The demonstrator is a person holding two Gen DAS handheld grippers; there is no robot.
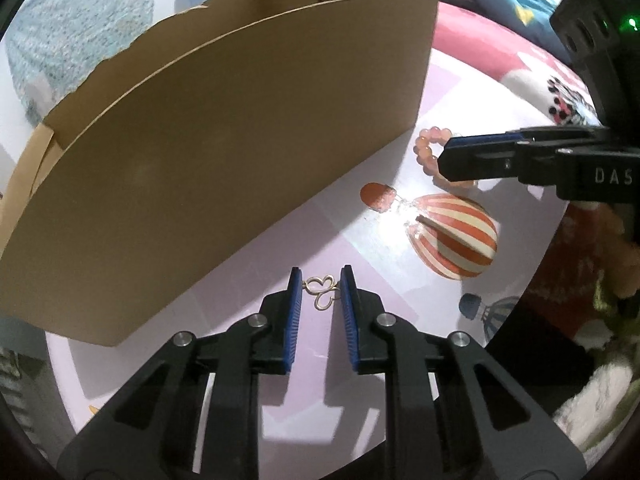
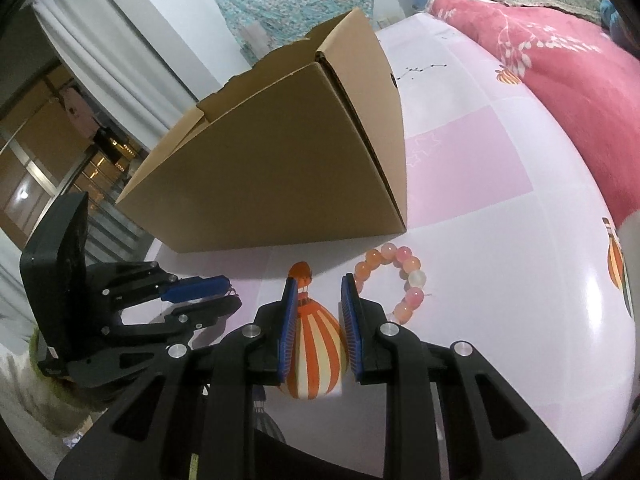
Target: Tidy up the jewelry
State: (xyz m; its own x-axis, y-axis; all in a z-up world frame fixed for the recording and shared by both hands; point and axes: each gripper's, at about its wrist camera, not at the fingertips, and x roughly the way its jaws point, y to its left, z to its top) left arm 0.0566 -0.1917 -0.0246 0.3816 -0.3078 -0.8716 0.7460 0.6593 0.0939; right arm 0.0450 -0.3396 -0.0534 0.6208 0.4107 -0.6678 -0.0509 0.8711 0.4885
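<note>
Heart-shaped wire charm [image 1: 320, 293] lies on the bed sheet [image 1: 248, 280] between the pads of the left hand-held gripper [image 1: 320, 278], narrowed around it, not yet pinching. Light, thin, probably slippery and bendable; best pinched across its loops. The right hand-held gripper [image 2: 319, 282] hovers unclenched, empty, beside the bead bracelet [image 2: 400, 276], near the cardboard box [image 1: 240, 120].

Bracelet [image 2: 394, 282] lies before the box [image 2: 280, 160]

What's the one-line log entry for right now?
left gripper: fingers straddling gold heart charm, not gripping | right gripper: empty, beside bead bracelet | cardboard box: open, behind both
</note>
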